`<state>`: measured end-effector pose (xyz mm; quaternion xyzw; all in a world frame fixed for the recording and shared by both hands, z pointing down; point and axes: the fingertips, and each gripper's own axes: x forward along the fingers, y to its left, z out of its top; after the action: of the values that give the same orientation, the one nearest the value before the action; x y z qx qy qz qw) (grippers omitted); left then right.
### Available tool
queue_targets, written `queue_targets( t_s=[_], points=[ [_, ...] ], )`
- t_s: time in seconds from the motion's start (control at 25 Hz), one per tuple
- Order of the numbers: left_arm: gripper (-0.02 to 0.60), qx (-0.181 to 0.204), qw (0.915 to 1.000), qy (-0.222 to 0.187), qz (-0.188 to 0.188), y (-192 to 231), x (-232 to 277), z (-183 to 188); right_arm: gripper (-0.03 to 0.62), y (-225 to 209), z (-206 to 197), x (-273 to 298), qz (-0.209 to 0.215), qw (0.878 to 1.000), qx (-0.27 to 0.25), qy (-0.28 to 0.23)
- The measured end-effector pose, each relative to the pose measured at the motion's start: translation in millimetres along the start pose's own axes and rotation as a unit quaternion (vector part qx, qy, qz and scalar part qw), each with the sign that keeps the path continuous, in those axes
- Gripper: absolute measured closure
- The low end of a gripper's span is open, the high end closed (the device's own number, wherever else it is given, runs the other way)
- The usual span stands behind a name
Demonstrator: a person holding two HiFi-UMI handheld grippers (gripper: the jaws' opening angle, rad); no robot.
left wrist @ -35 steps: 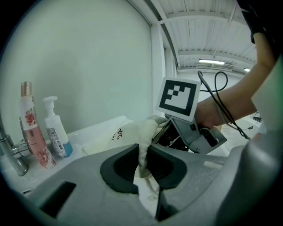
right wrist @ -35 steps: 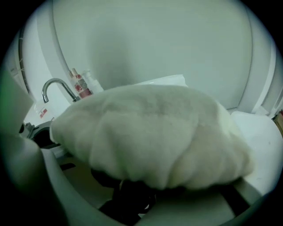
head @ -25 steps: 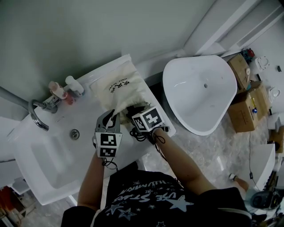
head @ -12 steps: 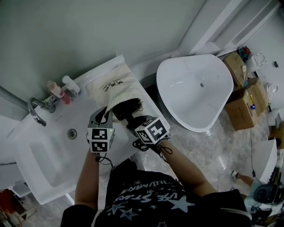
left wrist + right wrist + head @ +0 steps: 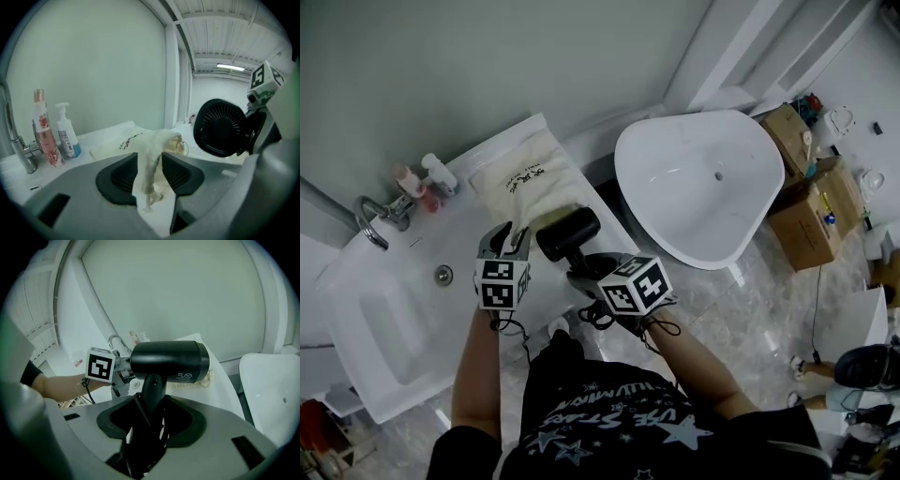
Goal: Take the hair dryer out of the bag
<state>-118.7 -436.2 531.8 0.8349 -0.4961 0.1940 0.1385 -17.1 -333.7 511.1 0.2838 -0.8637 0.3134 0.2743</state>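
The black hair dryer (image 5: 567, 232) is out in the air above the counter, clear of the cream cloth bag (image 5: 530, 183). My right gripper (image 5: 583, 266) is shut on its handle, with the cord bunched between the jaws (image 5: 150, 413). The dryer's barrel (image 5: 168, 361) lies crosswise above the jaws. In the left gripper view its rear grille (image 5: 220, 127) shows at the right. My left gripper (image 5: 511, 240) is at the bag's near edge. Its jaws are opening, and a fold of the bag (image 5: 150, 145) still hangs loosely between them (image 5: 149, 171).
The bag lies on a white counter (image 5: 581, 202) beside a sink (image 5: 375, 328) with a chrome faucet (image 5: 375, 220). Two bottles (image 5: 422, 176) stand by the wall. A white bathtub (image 5: 703, 187) is at the right, with cardboard boxes (image 5: 806, 187) beyond it.
The right gripper has drawn the hair dryer out of the bag and lifted it toward me. The left gripper stayed at the bag's edge and its jaws have widened.
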Motion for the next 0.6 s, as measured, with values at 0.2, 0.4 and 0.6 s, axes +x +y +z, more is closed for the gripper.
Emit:
queue_targets(
  t_s=[0.2,0.4,0.6],
  points=[
    [0.341,0.002,0.9998,-0.011,0.017,-23.7,-24.8,4.6,0.416,10.3,-10.1,-40.4,-0.001,1.000,-0.010,-0.027],
    [0.336,0.004,0.9980,-0.049,0.040,-52.8,-72.9,17.9,0.416,24.7,-23.3,-76.2,0.003,0.997,-0.013,-0.071],
    [0.336,0.007,0.9940,-0.094,0.056,-91.5,-132.8,26.1,0.416,45.3,-38.3,-109.4,0.001,0.993,-0.025,-0.116]
  ],
)
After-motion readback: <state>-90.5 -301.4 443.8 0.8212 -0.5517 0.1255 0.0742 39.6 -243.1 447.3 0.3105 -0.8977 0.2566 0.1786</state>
